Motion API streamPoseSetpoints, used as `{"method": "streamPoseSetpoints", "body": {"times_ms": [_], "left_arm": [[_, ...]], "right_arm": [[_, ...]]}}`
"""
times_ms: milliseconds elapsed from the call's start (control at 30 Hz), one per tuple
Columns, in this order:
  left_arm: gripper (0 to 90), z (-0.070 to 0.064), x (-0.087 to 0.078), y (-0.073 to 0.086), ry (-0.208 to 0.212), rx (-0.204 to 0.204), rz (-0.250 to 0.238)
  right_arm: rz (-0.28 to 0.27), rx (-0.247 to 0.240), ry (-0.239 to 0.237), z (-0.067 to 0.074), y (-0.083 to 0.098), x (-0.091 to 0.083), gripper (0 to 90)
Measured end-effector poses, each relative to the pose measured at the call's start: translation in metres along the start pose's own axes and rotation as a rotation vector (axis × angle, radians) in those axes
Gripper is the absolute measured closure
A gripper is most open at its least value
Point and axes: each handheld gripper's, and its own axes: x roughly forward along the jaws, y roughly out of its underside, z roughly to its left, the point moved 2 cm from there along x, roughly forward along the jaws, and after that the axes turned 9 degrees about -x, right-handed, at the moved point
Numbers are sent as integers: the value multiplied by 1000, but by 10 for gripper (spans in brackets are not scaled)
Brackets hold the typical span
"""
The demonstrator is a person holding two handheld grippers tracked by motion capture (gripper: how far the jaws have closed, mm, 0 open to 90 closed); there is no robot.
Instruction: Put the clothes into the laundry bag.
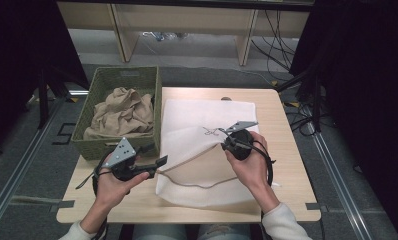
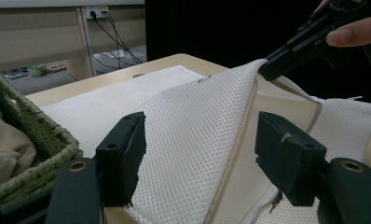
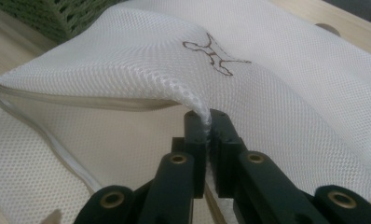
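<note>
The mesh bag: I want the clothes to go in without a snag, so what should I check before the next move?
1. Right tongs clamped on the mesh bag upper layer: ok.
2. Upper layer lifted, mouth open along the zipper: ok.
3. Left tongs open, gripping nothing: ok.
4. Left tongs at the bag mouth: ok.
5. Beige garment lying in the wicker basket: ok.
6. Mouth wide enough for the garment: cannot tell.

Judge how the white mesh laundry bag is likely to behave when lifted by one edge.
Probably floppy: the white mesh laundry bag tents up where the right gripper pinches its upper layer and sags elsewhere. Likely light, since that small pinch raises the layer. Its open weave may snag on the open left gripper.
</note>
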Motion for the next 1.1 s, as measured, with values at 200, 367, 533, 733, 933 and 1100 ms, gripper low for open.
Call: {"method": "streamPoseSetpoints", "body": {"times_ms": [200, 367, 533, 733, 933, 1100], "left_arm": [[276, 4, -2, -5, -30, 4, -24], [196, 16, -2, -13, -90, 4, -51], [152, 43, 1, -25, -181, -1, -58], [126, 80, 7, -43, -288, -13, -41], [102, 123, 19, -58, -405, -23, 38], [110, 153, 29, -69, -472, -21, 111]], "right_arm": [[-29, -30, 8, -1, -5, 0, 875], [-86, -36, 21, 0, -14, -3, 877], [-123, -16, 27, 2, -19, -6, 878], [-149, -17, 39, 1, -21, -6, 878], [-155, -34, 36, -1, -21, -5, 878], [-157, -22, 32, -1, -21, -5, 878]]}}
